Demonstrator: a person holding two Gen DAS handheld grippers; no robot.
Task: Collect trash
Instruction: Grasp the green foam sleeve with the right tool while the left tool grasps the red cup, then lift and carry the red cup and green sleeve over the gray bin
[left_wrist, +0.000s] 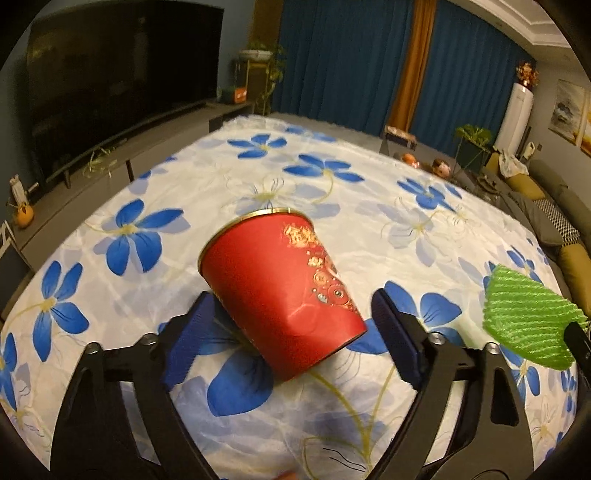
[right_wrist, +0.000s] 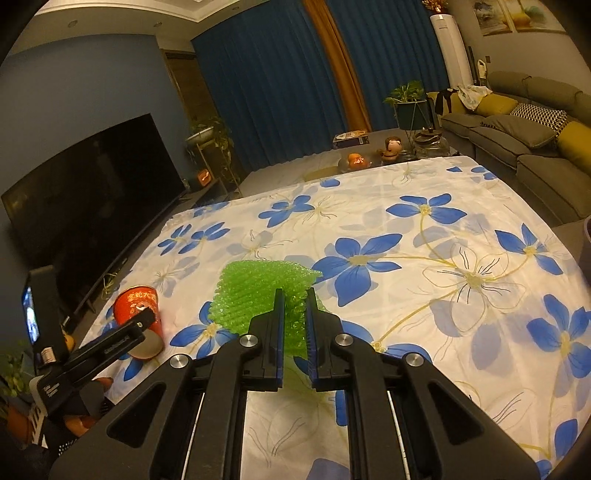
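Note:
A red paper cup (left_wrist: 273, 291) with gold print lies on its side on the flowered cloth (left_wrist: 369, 229), mouth pointing away. My left gripper (left_wrist: 291, 295) is open and straddles the cup. Its left pad sits close against the cup's side, and a small gap shows at the right pad. In the right wrist view the cup (right_wrist: 138, 306) lies at the far left with the left gripper (right_wrist: 146, 319) over it. My right gripper (right_wrist: 295, 295) is shut on a green foam net (right_wrist: 258, 291), lifted just above the cloth. That net (left_wrist: 528, 317) also hangs at the right edge of the left wrist view.
A large dark TV (left_wrist: 122, 85) on a low stand fills the left side. Beyond the cloth's far edge stand a fruit bowl (right_wrist: 354, 160), a figurine (right_wrist: 391, 147) and a potted plant (right_wrist: 406, 92). A grey sofa (right_wrist: 524, 147) with cushions runs along the right.

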